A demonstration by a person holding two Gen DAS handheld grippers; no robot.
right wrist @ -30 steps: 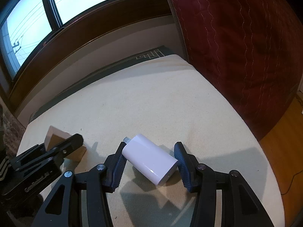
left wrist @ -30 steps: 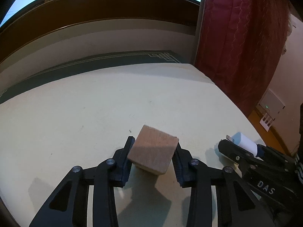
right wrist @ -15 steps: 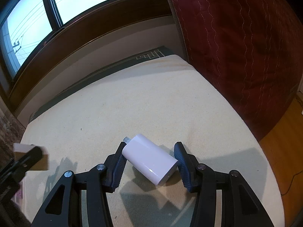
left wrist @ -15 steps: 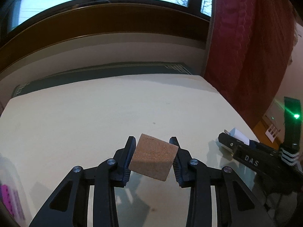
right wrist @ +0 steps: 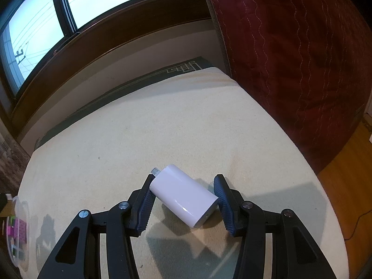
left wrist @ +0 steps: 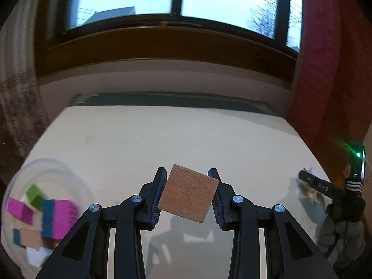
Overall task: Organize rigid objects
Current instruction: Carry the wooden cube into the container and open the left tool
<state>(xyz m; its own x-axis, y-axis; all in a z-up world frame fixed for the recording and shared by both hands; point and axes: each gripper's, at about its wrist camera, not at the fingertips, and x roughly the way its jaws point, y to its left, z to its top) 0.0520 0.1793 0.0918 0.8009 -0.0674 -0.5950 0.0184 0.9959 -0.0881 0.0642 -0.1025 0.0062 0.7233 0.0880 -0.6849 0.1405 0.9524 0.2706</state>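
Two tools at work: my left gripper pinches a tilted cork block mid-frame, above the bench. My right gripper has its jaws spread around a white charger lying low centre.

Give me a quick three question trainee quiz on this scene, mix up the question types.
1. True or false: the left gripper holds the brown cork-textured cube off the cream table.
2. The white rounded plug-in charger is: A) lifted; B) lying on the table between the right gripper's fingers; C) in the tub.
3. Fill in: the clear plastic tub of coloured blocks sits to the cube's ____.

Key: 1 true; 2 B; 3 left.
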